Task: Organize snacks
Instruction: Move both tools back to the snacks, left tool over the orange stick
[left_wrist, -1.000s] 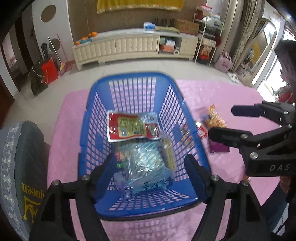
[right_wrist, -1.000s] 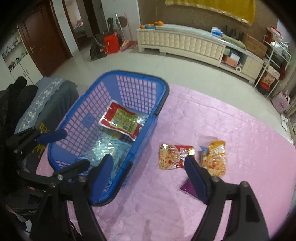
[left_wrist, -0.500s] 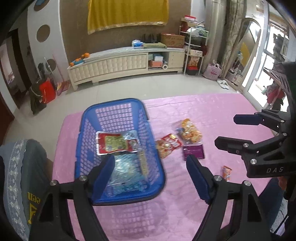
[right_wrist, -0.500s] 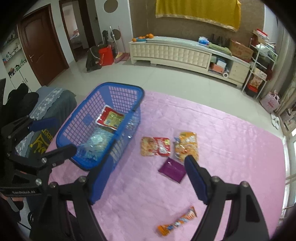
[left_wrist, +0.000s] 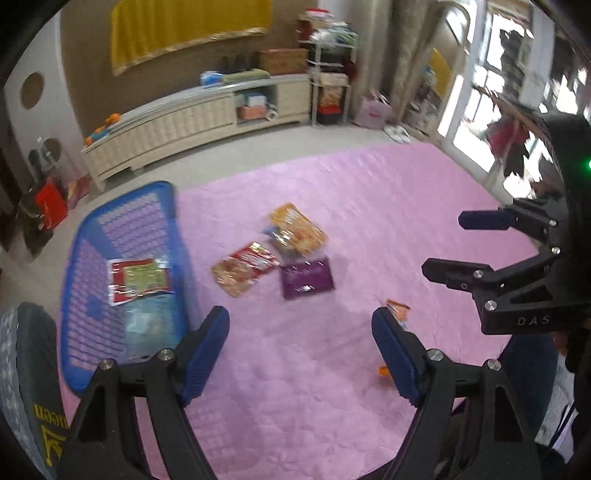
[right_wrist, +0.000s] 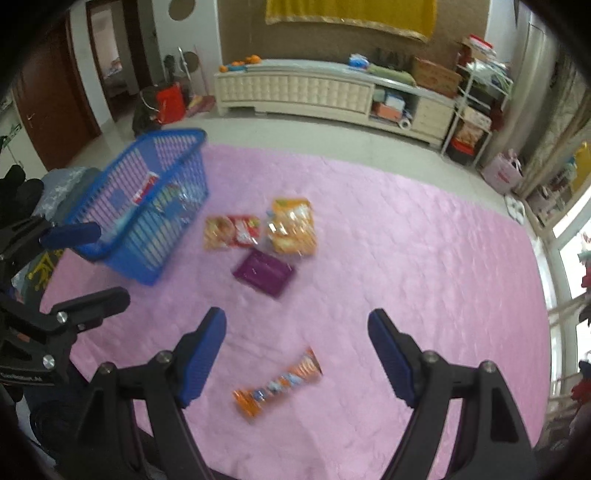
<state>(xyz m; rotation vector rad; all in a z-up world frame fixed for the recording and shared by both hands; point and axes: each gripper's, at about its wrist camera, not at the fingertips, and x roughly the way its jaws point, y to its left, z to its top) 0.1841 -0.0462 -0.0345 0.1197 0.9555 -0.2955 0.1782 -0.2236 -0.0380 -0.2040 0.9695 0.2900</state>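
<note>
A blue mesh basket (left_wrist: 81, 258) (right_wrist: 110, 192) stands at the left of the pink cloth with a red packet (left_wrist: 136, 280) and a pale blue bag (left_wrist: 147, 328) inside. On the cloth lie a red-orange packet (left_wrist: 245, 267) (right_wrist: 231, 232), an orange packet (left_wrist: 297, 229) (right_wrist: 291, 225), a purple packet (left_wrist: 306, 277) (right_wrist: 264, 271) and a long orange wrapper (right_wrist: 279, 382) (left_wrist: 397, 308). My left gripper (left_wrist: 299, 338) is open over bare cloth. My right gripper (right_wrist: 295, 343) is open just above the long wrapper. Neither holds anything.
The pink cloth (right_wrist: 406, 258) covers the table. A grey cushioned seat (left_wrist: 26, 387) sits at the left edge. A cream sideboard (right_wrist: 303, 92), shelves (right_wrist: 476, 96) and a window side lie beyond across the tiled floor.
Both grippers pulled back from the basket and swung right. The basket slid to the left of each view, and the loose packets and the long orange wrapper came into sight.
</note>
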